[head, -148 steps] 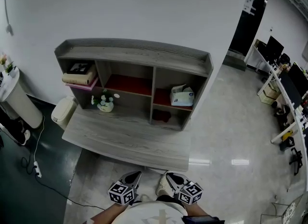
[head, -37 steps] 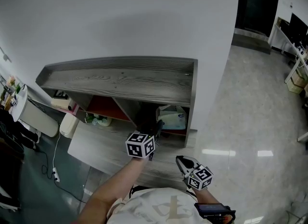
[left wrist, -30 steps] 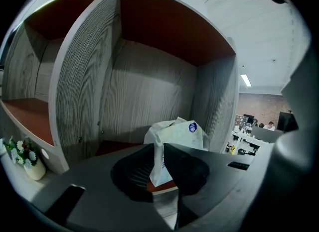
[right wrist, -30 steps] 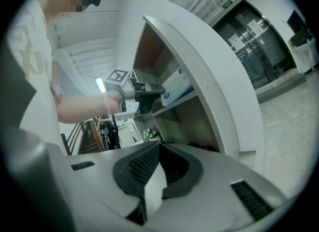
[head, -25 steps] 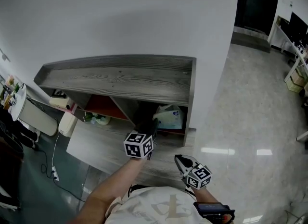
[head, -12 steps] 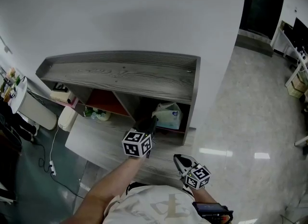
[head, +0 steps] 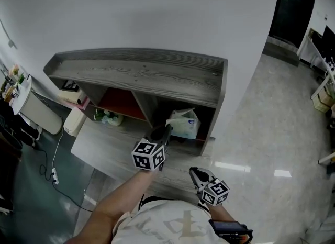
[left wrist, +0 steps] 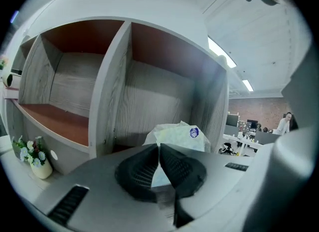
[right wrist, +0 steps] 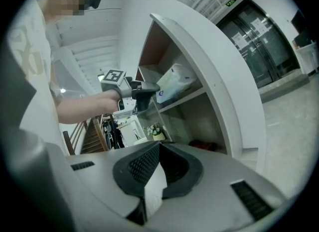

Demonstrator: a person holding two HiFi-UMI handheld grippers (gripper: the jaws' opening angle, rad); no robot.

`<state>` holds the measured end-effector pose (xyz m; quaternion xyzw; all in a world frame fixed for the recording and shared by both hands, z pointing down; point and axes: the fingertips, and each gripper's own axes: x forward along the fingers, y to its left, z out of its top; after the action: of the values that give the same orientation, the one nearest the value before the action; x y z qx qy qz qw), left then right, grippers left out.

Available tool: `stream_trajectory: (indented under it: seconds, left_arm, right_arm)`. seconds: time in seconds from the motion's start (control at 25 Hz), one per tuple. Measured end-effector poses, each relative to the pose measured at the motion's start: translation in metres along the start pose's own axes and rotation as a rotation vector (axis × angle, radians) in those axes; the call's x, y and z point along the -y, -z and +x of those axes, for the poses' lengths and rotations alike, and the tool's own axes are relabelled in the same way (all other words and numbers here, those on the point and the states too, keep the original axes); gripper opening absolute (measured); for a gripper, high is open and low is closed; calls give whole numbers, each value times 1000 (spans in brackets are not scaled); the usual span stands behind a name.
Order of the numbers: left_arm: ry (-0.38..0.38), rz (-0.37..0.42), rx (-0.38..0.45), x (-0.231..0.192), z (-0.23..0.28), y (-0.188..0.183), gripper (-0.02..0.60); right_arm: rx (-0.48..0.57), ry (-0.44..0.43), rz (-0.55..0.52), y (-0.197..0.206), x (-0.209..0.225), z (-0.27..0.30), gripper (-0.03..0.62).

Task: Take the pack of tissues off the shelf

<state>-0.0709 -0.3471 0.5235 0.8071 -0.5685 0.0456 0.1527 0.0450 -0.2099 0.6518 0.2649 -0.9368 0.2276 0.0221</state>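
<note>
The tissues (head: 184, 124) sit in the shelf's (head: 141, 75) right-hand bay, tipped so that the top leans towards you, at the bay's open front. Your left claw (head: 166, 131) reaches to that bay's mouth from the front, pointing nearly level, and its jaws have just been closing: they now stand almost together, pinching the near edge of the tissues' wrapper between them. Your forearm stretches over the ledge (head: 99, 148) that juts out before the shelf. Your right claw (head: 194, 172) hangs well back from the shelf, off the ledge's front edge and close to your body, its jaws drawn together. In the bay left of the tissues' column a small pot of flowers (head: 107, 117) stands at the foot of the shelf, and a pale roll (head: 73, 97) lies in the shelf's far left bay
</note>
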Motion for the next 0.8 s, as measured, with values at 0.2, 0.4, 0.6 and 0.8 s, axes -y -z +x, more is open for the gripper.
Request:
stream_trajectory:
  seconds: [0.2, 0.4, 0.6, 0.8]
  left_arm:
    - [-5, -3, 22, -4, -17, -3, 25]
    - [-6, -3, 42, -5, -37, -9, 25]
    - [-16, -8, 67, -13, -65, -17, 25]
    - [-43, -27, 93, -22, -94, -18, 25]
  right_arm:
    - [0, 3, -13, 2, -11, -2, 5]
    - [7, 11, -17, 1, -23, -4, 5]
    - [8, 13, -15, 2, -37, -4, 5]
    - [4, 19, -14, 6, -47, -5, 5]
